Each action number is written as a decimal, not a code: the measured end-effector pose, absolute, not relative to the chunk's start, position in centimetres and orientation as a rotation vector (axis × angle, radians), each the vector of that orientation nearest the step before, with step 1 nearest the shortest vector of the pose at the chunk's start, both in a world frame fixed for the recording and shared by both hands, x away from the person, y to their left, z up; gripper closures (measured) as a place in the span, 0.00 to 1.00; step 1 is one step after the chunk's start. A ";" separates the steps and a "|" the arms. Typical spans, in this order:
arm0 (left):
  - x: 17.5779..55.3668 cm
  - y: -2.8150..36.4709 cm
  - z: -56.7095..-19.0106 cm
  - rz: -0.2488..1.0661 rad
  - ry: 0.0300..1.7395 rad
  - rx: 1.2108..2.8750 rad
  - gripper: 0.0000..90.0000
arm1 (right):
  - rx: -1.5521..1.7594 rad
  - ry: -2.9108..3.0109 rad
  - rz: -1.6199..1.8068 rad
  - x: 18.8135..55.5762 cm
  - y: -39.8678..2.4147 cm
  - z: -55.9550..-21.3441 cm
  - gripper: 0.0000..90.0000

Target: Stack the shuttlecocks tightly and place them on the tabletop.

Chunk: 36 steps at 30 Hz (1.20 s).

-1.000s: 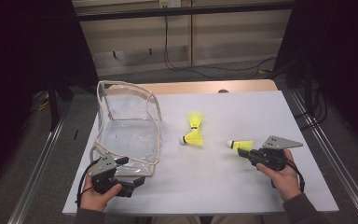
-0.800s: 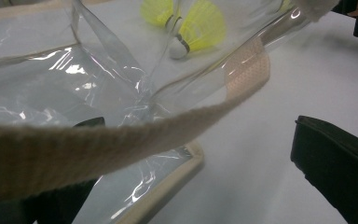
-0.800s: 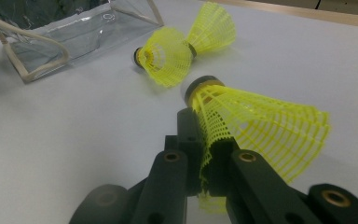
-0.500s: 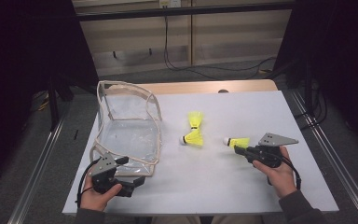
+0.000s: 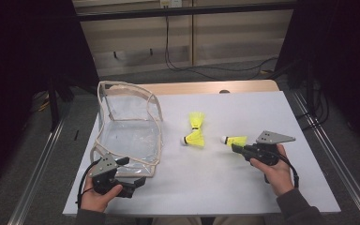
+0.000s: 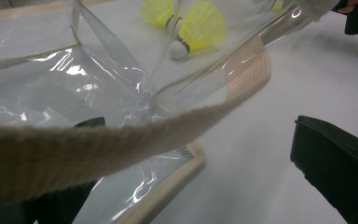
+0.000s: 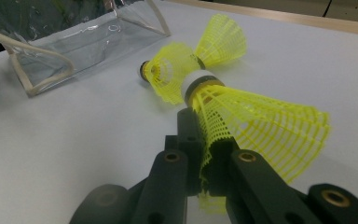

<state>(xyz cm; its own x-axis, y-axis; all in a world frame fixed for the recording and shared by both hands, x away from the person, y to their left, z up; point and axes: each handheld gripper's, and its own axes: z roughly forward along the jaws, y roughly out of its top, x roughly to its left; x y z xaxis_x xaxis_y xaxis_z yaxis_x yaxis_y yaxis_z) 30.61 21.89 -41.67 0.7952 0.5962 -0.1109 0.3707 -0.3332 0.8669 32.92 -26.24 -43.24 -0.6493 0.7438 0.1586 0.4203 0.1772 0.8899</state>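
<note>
surface [image 5: 243, 187]: two loose shuttlecocks [image 5: 194, 131] could get swept aside.
clear bag [image 5: 129, 124]: left gripper [image 6: 191, 154] jaws wide around the rim strap; bag could sag shut.
held shuttlecock [image 7: 242, 107]: right gripper [image 7: 205, 172] jaws pinch only the mesh skirt, near surface; may crush or slip.

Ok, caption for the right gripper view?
Right gripper shut on a shuttlecock's skirt, two more shuttlecocks and clear bag beyond.
</note>
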 end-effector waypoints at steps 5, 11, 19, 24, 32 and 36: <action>30.6 21.9 -41.7 0.277 0.725 1.961 0.05 | 1.117 2.142 1.463 33.2 -26.3 -43.3 0.98; 30.6 21.9 -41.7 0.276 0.722 1.962 0.05 | 1.114 2.146 1.468 33.4 -26.1 -43.3 0.98; 30.6 22.0 -41.6 0.275 0.719 1.968 0.05 | 1.109 2.154 1.454 33.7 -25.7 -43.3 0.98; 30.6 22.0 -41.6 0.273 0.716 1.969 0.05 | 1.100 2.163 1.449 33.8 -25.6 -43.2 0.98; 30.6 22.0 -41.7 0.276 0.721 1.963 0.05 | 1.090 2.165 1.441 34.1 -25.5 -43.1 0.98; 30.6 22.0 -41.7 0.275 0.722 1.960 0.05 | 1.087 2.172 1.441 34.3 -25.3 -43.1 0.98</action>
